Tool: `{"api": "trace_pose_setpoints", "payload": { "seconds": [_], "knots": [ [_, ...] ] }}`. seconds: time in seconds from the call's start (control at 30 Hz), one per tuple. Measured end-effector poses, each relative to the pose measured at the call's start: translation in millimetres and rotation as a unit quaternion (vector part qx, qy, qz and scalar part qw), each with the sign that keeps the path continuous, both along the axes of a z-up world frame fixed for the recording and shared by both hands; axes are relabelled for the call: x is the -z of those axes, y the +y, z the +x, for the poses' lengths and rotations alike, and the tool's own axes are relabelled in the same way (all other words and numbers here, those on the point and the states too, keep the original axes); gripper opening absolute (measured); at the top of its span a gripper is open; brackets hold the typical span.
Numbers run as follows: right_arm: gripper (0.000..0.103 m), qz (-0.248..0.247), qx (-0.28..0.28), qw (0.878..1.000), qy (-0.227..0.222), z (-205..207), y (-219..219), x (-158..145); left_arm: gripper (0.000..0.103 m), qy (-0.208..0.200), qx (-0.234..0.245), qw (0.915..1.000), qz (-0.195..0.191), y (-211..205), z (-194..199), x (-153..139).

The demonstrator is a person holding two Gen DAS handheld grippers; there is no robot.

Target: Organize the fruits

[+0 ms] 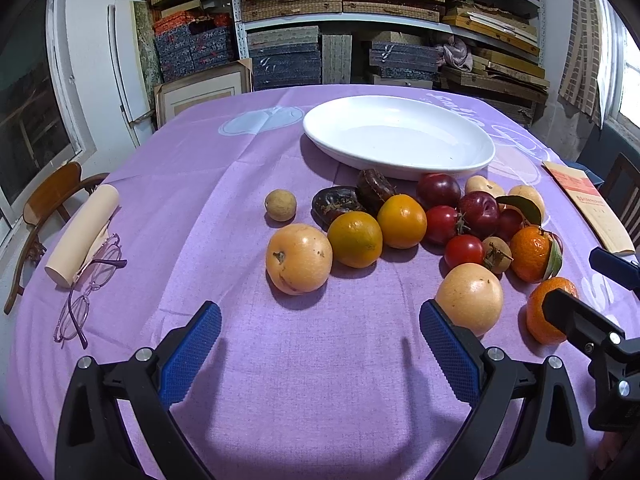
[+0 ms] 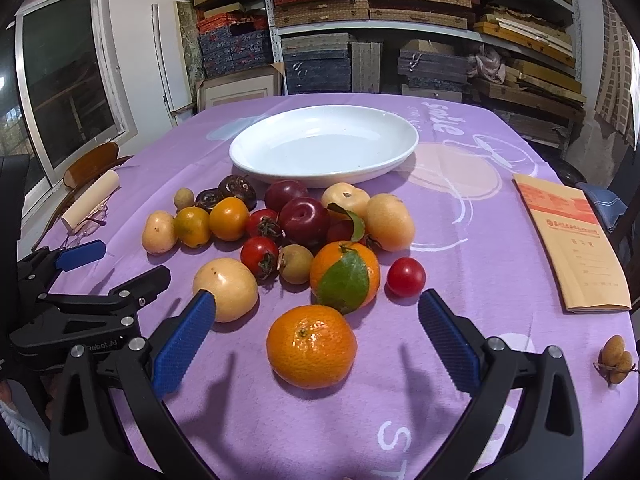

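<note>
The purple cloth (image 2: 460, 240) runs off the picture. The white plate (image 2: 324, 146) sits behind the fruit pile (image 2: 304, 232). Left gripper (image 1: 320, 344) and right gripper (image 2: 316, 340) are both wide open, holding nothing. The right gripper's black finger hides part of the near orange (image 1: 540, 316).

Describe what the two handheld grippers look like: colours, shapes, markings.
Both match. The left gripper and the right gripper each have two black, angular plastic arms with triangular cut-outs and silver screw heads at the joints. The fingers carry bright blue pads with a fine ribbed, knurled texture. Seen from the right wrist, the left gripper's black body bears white lettering ending "Robot.AI". No cables show.
</note>
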State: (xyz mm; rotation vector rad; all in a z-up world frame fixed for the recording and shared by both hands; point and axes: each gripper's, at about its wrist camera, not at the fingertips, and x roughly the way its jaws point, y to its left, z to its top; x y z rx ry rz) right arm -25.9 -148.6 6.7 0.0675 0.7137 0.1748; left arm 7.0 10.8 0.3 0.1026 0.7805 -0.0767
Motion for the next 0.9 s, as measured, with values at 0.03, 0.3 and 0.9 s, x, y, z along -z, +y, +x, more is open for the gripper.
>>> {"api": "trace_pose_setpoints", "payload": {
  "seconds": [0.03,0.3,0.9],
  "knots": [
    [0.099,-0.001,0.0,1.0,0.001,0,0,0,0.1,0.003,0.002,1.0,-0.003,1,1,1],
    [0.099,-0.001,0.005,1.0,0.006,3,-3,2,0.1,0.041,-0.007,0.9984,-0.039,23,18,5],
    [0.099,0.0,0.0,1.0,0.009,4,-2,3,0.1,0.057,-0.004,0.9979,-0.028,36,41,5]
  ]
}}
